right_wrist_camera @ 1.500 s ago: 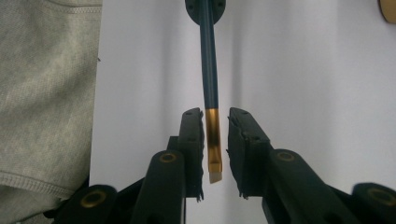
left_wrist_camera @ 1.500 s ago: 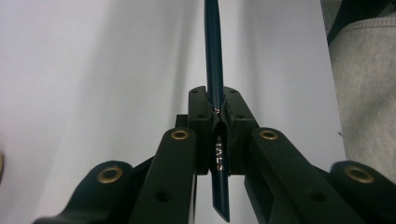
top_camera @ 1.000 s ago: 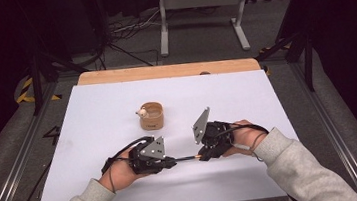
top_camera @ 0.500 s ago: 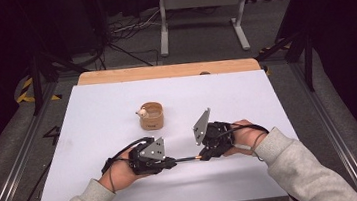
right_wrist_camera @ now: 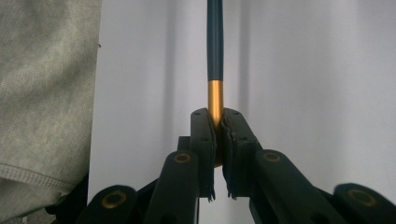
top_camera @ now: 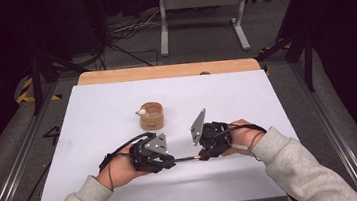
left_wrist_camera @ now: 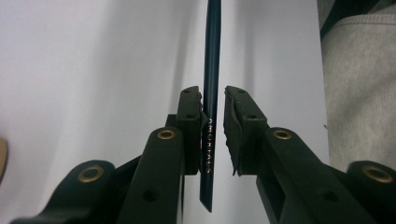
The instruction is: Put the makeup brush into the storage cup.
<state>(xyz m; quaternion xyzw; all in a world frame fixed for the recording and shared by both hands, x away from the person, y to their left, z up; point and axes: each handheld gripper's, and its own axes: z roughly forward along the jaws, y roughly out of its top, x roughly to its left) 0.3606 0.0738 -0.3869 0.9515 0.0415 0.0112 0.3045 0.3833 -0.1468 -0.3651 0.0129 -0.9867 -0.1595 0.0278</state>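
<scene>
A thin brush (top_camera: 185,158) with a dark handle (left_wrist_camera: 212,56) and a gold ferrule (right_wrist_camera: 215,95) hangs level between both grippers, just above the white table near its front edge. My right gripper (top_camera: 201,154) is shut on the ferrule end (right_wrist_camera: 218,119). My left gripper (top_camera: 170,160) has the handle's printed end between its jaws (left_wrist_camera: 213,100). Those jaws have just been opening: the handle rests against one pad, and a gap shows at the other.
A small wooden cup (top_camera: 152,115) with a white object on its rim (top_camera: 142,112) stands mid-table, beyond the hands. The white board (top_camera: 92,114) ends at a wooden strip (top_camera: 163,72) at the back. Grey sleeves (left_wrist_camera: 359,70) (right_wrist_camera: 42,93) lie close beside the brush.
</scene>
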